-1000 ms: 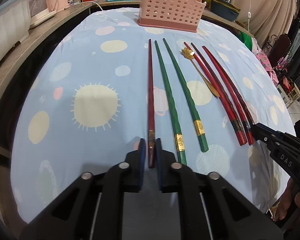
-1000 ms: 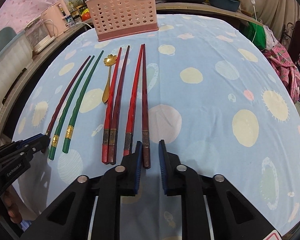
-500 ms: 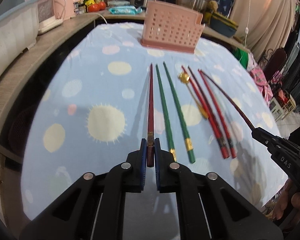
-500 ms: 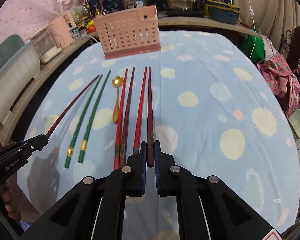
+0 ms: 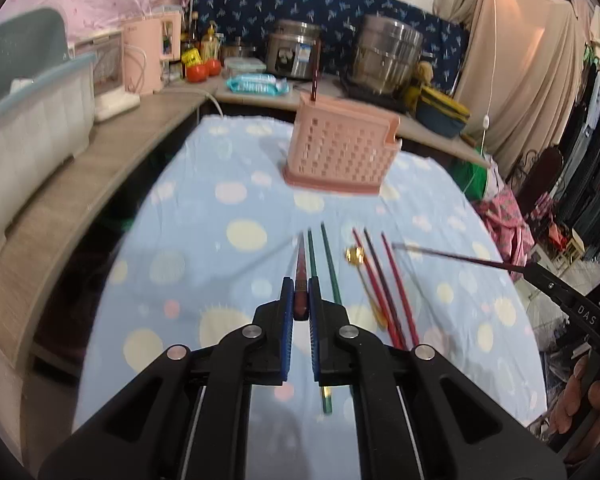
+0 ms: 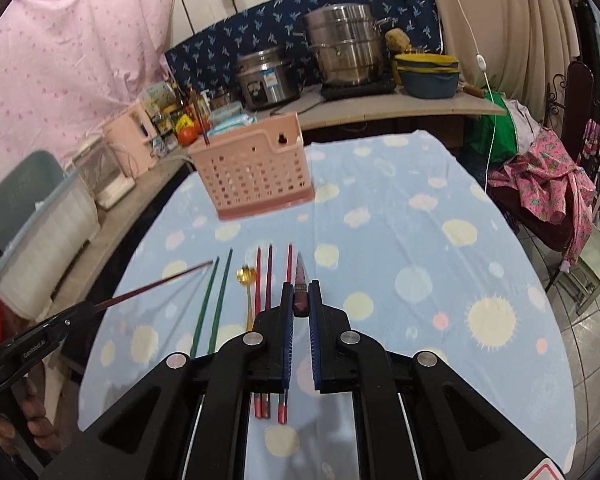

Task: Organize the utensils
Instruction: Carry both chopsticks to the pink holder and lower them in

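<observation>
My left gripper (image 5: 300, 282) is shut on the thick end of a dark red chopstick (image 5: 300, 262), held above the spotted blue tablecloth (image 5: 204, 264). My right gripper (image 6: 301, 286) is shut on a second dark red chopstick (image 6: 300, 270), also off the table. Each gripper shows in the other's view, chopstick slanting out: the right gripper (image 5: 526, 271), the left gripper (image 6: 90, 307). Two green chopsticks (image 6: 216, 292), a gold spoon (image 6: 247, 276) and three red chopsticks (image 6: 268, 276) lie side by side on the cloth. A pink perforated basket (image 6: 252, 172) stands beyond them with one chopstick upright in it.
A counter (image 6: 380, 106) behind the table carries steel pots, a rice cooker, tomatoes and bottles. A pink kettle (image 5: 148, 56) and a large plastic bin (image 5: 28, 132) line the left shelf. Clothes and a chair (image 6: 548, 192) crowd the right side. A hand (image 5: 584, 404) grips the right tool.
Both grippers have risen off the table, each lifting its dark red chopstick clear of the row. The views now tilt up toward the basket and counter.
</observation>
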Tool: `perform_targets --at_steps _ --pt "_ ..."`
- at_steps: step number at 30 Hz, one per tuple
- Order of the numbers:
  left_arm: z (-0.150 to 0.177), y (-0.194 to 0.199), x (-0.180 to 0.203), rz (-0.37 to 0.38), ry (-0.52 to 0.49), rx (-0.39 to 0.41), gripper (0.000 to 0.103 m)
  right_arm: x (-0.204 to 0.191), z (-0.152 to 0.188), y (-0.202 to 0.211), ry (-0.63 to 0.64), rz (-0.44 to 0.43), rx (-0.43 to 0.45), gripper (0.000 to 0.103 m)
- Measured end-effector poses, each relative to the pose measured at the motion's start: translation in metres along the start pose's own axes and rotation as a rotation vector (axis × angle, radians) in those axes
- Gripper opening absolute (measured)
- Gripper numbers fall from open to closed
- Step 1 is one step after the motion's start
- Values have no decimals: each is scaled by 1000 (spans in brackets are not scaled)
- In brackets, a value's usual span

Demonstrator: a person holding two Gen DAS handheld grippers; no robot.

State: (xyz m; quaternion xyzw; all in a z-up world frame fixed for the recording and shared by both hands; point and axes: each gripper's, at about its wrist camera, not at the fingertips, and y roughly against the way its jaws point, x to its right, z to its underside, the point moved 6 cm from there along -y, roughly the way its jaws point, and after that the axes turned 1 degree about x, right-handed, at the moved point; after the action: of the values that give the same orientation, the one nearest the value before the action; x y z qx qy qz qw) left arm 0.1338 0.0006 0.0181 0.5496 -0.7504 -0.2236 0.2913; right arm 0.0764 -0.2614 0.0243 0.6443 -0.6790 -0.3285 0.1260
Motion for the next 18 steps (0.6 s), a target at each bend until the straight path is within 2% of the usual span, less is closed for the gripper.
perform_targets --at_steps 11,18 --pt "-72 4 5 -11 -19 121 7 3 -68 8 -26 -25 109 7" --pt "-120 -1 14 12 -29 177 7 0 -110 0 -33 -41 158 7"
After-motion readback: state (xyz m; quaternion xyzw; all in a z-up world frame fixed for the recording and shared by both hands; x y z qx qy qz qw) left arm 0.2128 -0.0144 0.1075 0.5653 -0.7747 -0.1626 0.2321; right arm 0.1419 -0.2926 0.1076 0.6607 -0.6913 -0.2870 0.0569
